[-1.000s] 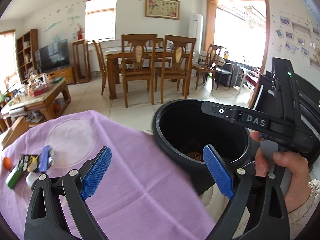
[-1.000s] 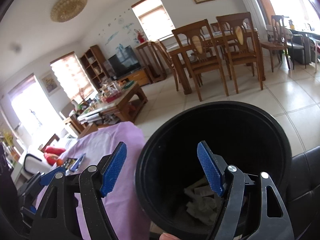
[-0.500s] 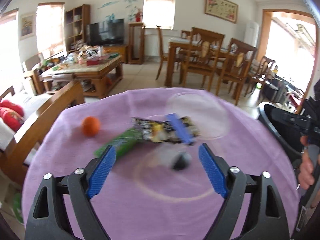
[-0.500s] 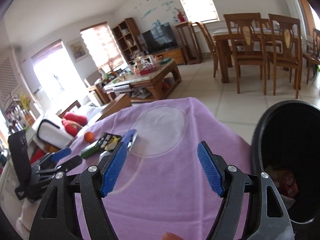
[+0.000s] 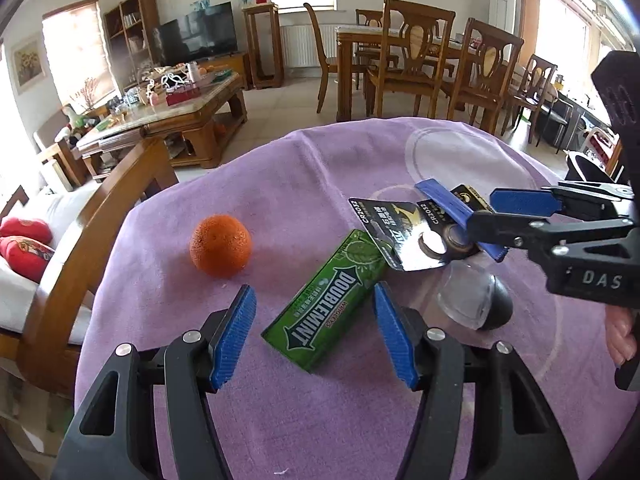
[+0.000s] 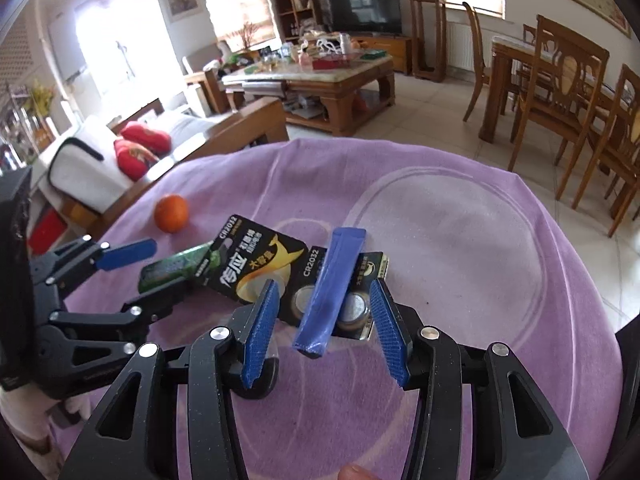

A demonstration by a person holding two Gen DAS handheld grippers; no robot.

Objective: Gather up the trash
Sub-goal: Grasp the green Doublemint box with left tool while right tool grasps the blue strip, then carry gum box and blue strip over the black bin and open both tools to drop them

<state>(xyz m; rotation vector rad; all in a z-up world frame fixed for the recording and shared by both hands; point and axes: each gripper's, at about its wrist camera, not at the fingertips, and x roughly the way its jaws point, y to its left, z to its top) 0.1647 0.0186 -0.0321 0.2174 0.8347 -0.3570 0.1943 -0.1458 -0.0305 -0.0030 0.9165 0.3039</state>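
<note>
On the purple cloth (image 5: 320, 168) lies a green Doublemint gum pack (image 5: 328, 300), and my left gripper (image 5: 314, 332) straddles it. Its jaws are closing, with a gap still showing on each side of the pack. A black battery card (image 5: 404, 236) overlaps the pack's far end. A blue sachet (image 6: 334, 288) rests across the battery card (image 6: 256, 268). My right gripper (image 6: 324, 320) is astride the sachet, jaws closing, pads clear of it. An orange (image 5: 221, 246) sits to the left. The right gripper (image 5: 480, 212) also shows in the left wrist view, and the left gripper (image 6: 172, 270) in the right wrist view.
A black and clear dome-shaped object (image 5: 476, 304) lies just right of the gum pack. A wooden sofa arm (image 5: 100, 220) runs along the table's left edge. Beyond the table stand a cluttered coffee table (image 5: 168, 116) and dining chairs (image 5: 412, 60).
Both grippers have swung from the black bin over to the litter on the cloth. Their jaws have narrowed, the left now around the gum pack and the right around the blue sachet.
</note>
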